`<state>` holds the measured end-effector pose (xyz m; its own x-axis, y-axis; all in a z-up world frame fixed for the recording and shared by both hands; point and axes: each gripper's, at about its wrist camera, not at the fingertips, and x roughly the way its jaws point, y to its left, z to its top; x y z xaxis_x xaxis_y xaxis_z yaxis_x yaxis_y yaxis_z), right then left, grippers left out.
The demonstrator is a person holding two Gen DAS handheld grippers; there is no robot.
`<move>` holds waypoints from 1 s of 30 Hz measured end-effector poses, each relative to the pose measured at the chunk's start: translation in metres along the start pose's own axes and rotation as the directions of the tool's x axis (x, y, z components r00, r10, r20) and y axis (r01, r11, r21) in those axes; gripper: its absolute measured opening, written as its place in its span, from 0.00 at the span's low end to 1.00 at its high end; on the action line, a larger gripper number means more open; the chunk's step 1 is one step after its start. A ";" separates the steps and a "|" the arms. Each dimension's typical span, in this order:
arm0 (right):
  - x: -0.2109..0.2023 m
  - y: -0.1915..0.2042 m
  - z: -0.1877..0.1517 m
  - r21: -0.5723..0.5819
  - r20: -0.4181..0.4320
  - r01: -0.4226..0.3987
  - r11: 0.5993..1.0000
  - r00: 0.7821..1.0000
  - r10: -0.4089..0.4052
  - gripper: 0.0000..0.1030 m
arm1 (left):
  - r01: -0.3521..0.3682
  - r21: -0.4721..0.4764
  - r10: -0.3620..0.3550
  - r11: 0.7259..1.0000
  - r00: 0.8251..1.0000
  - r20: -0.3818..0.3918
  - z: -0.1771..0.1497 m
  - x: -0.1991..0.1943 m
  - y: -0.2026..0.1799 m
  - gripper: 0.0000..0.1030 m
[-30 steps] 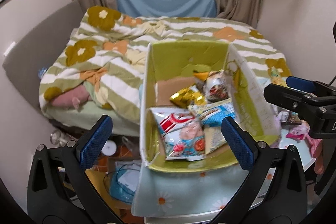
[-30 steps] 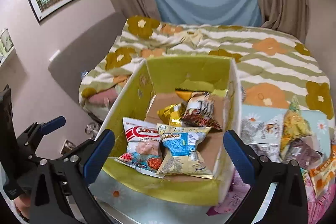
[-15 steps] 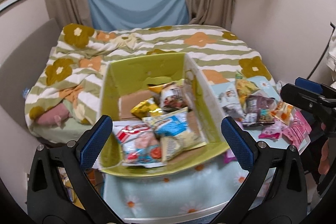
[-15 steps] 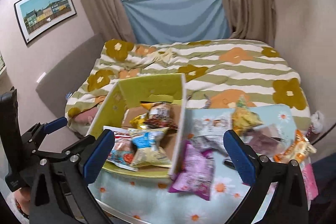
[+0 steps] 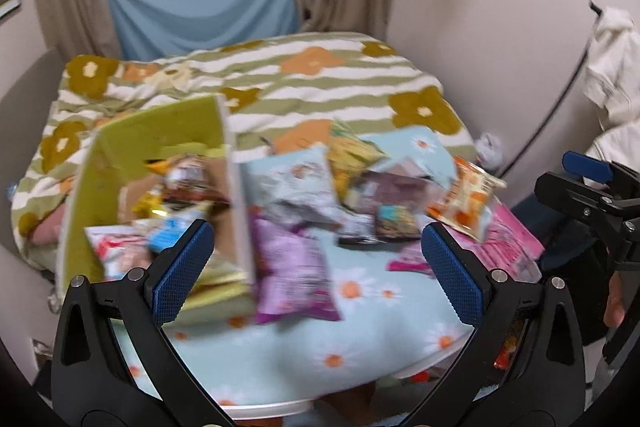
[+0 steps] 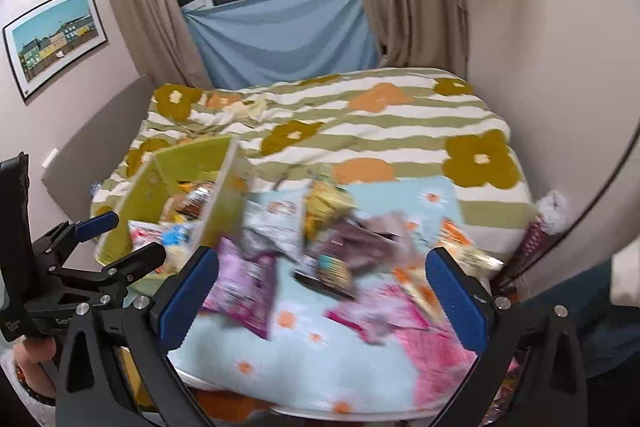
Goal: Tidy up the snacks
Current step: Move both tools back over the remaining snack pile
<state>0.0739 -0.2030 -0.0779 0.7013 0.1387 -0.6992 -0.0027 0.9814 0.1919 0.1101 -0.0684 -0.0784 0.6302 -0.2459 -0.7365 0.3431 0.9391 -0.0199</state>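
Note:
A yellow-green cardboard box stands at the table's left and holds several snack packets. Loose snacks lie to its right on the daisy tablecloth: a purple packet, a white-grey packet, a yellow bag, a brown packet, an orange packet and pink packets. My left gripper is open and empty above the purple packet. My right gripper is open and empty above the loose snacks. Both views are blurred.
A bed with a striped flower quilt lies behind the table. Curtains and a blue cloth hang at the window. A white garment hangs on the right wall. The table's front edge is close below the grippers.
Both grippers have swung right and drawn back from the box, so the loose snacks on the tablecloth now fill the middle. Both stay open and empty.

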 end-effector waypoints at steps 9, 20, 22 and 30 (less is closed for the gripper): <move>0.012 -0.092 -0.045 -0.007 -0.104 0.016 1.000 0.994 -0.016 1.00 | 0.074 0.150 -0.060 0.986 0.994 -0.096 -0.022 0.068 -0.091 1.00; 0.052 -0.135 -0.087 -0.055 -0.169 0.036 0.998 0.985 -0.045 1.00 | 0.160 0.217 -0.119 0.963 0.974 -0.191 -0.055 0.146 -0.115 1.00; 0.059 -0.137 -0.094 -0.067 -0.175 0.044 0.997 0.983 -0.055 1.00 | 0.174 0.223 -0.131 0.959 0.972 -0.195 -0.058 0.157 -0.115 1.00; 0.083 -0.131 -0.111 -0.134 -0.205 0.078 0.988 0.973 -0.105 1.00 | 0.249 0.234 -0.197 0.940 0.955 -0.222 -0.059 0.195 -0.121 1.00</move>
<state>0.0534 -0.3053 -0.2380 0.5368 0.0595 -0.8416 -0.0439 0.9981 0.0426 0.1504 -0.2160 -0.2597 0.3795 -0.3669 -0.8493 0.6423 0.7652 -0.0436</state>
